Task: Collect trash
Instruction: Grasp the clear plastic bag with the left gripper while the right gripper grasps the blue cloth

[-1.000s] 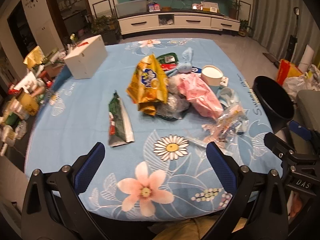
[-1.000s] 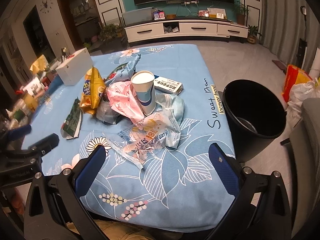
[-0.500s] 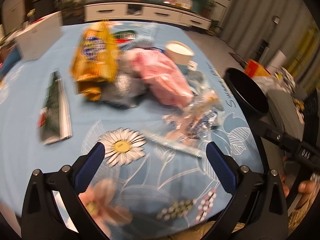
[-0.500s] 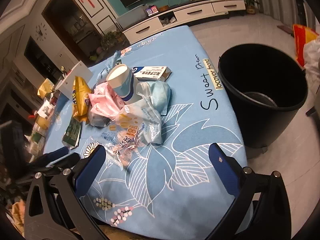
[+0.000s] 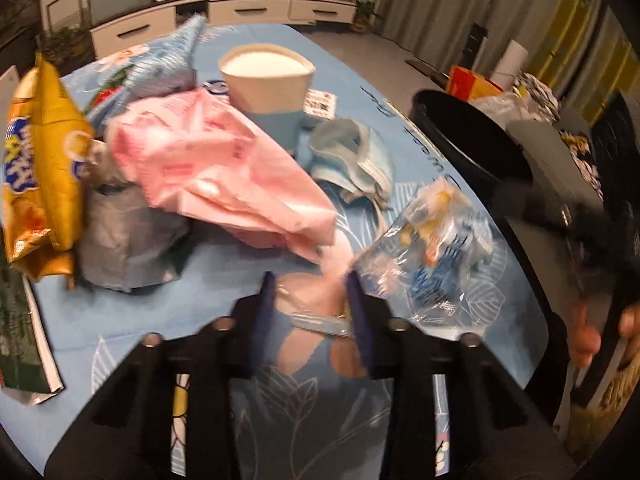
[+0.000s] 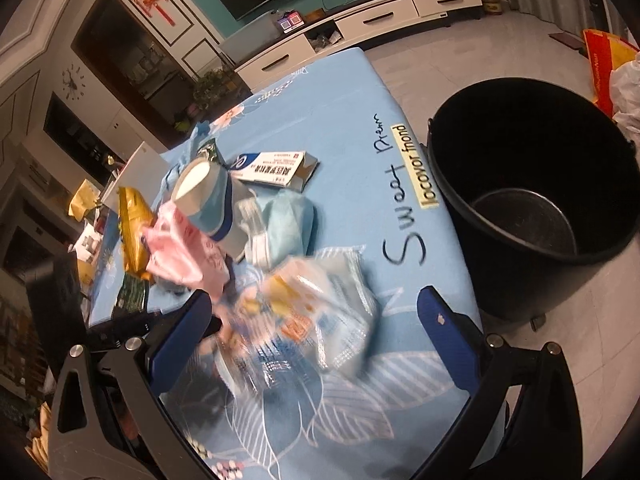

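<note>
A pile of trash lies on the blue flowered tablecloth (image 5: 224, 280): a clear printed plastic wrapper (image 5: 432, 248) (image 6: 308, 320), a pink bag (image 5: 216, 172), a paper cup (image 5: 268, 88) (image 6: 208, 196), a yellow snack bag (image 5: 36, 168) and a blue face mask (image 5: 356, 160) (image 6: 284, 220). My left gripper (image 5: 310, 304) has narrowed around the near end of the clear wrapper; whether it grips it is blurred. My right gripper (image 6: 312, 316) is open, its fingers either side of the same wrapper. A black bin (image 6: 532, 200) stands on the floor to the right of the table.
A green wrapper (image 5: 20, 340) lies at the left. A medicine box (image 6: 272, 168) lies behind the cup. A grey crumpled bag (image 5: 128, 236) sits under the pink bag. A white TV cabinet (image 6: 360, 28) lines the far wall. Bags lie on the floor beyond the bin (image 5: 472, 136).
My left gripper moved forward and right into the pile, and its jaws narrowed from wide open around the clear wrapper's end. My right gripper tilted and moved closer to the same wrapper.
</note>
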The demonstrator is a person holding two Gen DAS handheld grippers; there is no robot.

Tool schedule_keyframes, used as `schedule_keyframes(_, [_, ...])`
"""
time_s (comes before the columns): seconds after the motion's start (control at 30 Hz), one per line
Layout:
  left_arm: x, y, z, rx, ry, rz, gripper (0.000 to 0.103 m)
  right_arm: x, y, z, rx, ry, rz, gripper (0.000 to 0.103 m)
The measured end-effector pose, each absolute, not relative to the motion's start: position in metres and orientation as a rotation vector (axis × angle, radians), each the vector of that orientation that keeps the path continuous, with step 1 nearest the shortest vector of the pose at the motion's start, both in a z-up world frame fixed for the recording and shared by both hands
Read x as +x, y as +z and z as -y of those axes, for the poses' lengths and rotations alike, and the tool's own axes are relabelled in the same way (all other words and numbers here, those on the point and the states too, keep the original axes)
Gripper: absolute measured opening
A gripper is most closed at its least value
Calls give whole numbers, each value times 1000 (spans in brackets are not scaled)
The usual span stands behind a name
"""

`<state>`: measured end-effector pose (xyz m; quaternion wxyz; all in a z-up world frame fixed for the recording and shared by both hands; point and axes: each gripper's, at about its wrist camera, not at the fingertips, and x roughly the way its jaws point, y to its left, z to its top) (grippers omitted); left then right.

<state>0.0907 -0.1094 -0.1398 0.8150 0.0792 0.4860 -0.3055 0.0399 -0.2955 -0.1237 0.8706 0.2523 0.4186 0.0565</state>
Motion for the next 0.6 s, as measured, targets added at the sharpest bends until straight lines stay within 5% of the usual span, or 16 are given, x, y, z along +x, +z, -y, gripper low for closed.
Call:
schedule_keyframes(0.17, [89, -151, 118, 151, -720, -1077, 18, 59, -126, 303, 533, 112, -886, 100])
schedule_keyframes(0.23, [86, -146, 119, 137, -775, -1075, 29, 60, -125, 305, 546, 119, -885, 100])
schedule_keyframes(0.3, [83, -139, 127, 168, -783, -1042, 66, 57, -125, 309, 557, 115, -880, 100])
schedule_keyframes(0.6, [84, -136, 199, 303, -920, -1036, 66, 44, -114, 335, 595, 69, -824, 100])
